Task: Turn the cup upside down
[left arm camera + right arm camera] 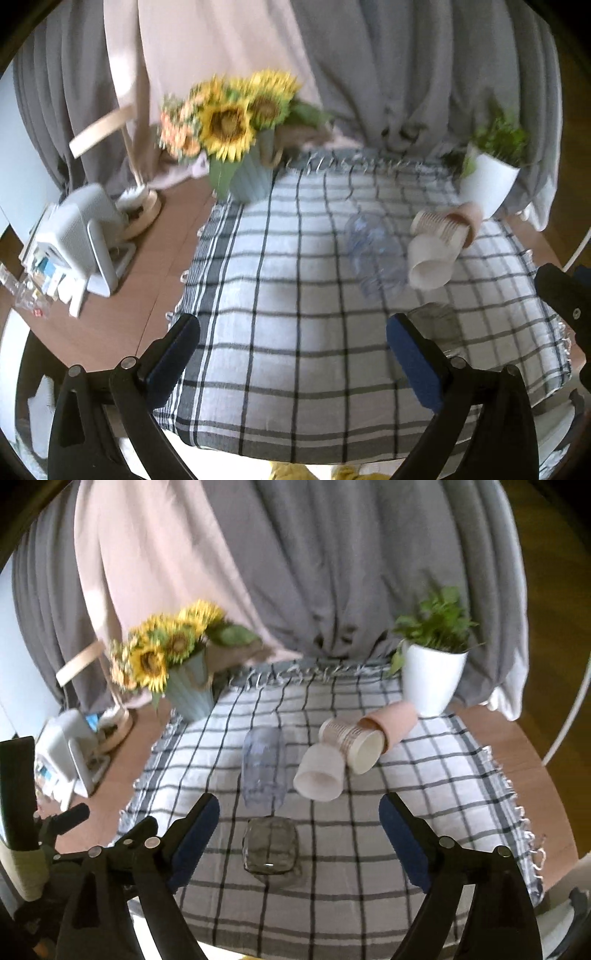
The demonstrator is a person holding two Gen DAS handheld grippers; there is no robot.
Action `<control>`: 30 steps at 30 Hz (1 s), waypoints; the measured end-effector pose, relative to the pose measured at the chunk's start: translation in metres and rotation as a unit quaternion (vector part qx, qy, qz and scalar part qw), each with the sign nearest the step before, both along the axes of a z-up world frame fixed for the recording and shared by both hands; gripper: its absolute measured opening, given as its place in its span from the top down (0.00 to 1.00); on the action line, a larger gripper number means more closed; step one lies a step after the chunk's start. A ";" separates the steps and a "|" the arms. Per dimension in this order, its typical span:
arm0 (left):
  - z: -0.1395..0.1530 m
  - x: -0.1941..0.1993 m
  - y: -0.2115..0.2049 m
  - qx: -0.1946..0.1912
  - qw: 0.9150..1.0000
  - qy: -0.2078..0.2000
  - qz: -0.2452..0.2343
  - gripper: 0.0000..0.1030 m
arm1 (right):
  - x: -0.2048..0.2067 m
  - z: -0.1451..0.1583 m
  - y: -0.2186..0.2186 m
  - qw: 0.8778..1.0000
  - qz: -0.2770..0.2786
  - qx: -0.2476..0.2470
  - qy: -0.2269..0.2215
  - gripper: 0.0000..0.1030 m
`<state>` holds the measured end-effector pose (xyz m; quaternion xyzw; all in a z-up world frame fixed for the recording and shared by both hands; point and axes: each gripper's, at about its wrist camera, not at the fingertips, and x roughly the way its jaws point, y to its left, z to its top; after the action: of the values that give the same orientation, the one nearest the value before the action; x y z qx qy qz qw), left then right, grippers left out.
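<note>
Several cups lie on their sides on the checked cloth (424, 794): a clear plastic cup (263, 771), a white cup (320, 771), a striped paper cup (354, 744) and a pink cup (391, 723). A dark glass cup (271, 849) stands near the front, between the fingers of my right gripper (299, 825), which is open and empty. My left gripper (293, 343) is open and empty over bare cloth (295, 295). In the left wrist view the clear cup (371, 253), white cup (432, 258), striped cup (441, 225), pink cup (471, 218) and glass cup (436, 321) lie to the right.
A sunflower vase (192, 694) stands at the back left and a white plant pot (430, 681) at the back right, before grey curtains. A white appliance (81, 236) and a wooden stand (142, 206) sit on the wooden table (122, 317) left of the cloth.
</note>
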<state>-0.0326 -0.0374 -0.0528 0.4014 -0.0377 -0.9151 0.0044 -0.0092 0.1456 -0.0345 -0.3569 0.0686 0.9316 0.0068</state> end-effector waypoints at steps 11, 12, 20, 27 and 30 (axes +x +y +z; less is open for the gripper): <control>0.032 0.040 0.021 0.008 0.996 0.082 -0.017 0.00 | 0.039 0.027 0.018 0.999 -0.019 0.015 0.039 0.11; 0.033 0.043 0.021 0.009 0.996 0.085 -0.017 0.00 | 0.042 0.028 0.019 0.999 -0.021 0.016 0.040 0.11; 0.038 0.053 0.025 0.016 0.995 0.099 -0.012 0.00 | 0.057 0.030 0.031 0.998 -0.037 0.013 0.055 0.11; 0.041 0.056 0.028 0.017 0.995 0.101 -0.016 0.00 | 0.061 0.035 0.032 0.997 -0.035 0.017 0.069 0.11; 0.042 0.056 0.029 0.016 0.995 0.102 -0.017 0.00 | 0.062 0.036 0.032 0.997 -0.034 0.016 0.073 0.11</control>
<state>0.0234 -0.0081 -0.0112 0.3053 -0.0295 -0.9517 -0.0135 0.0525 0.1780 0.0020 -0.2856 0.0656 0.9553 0.0390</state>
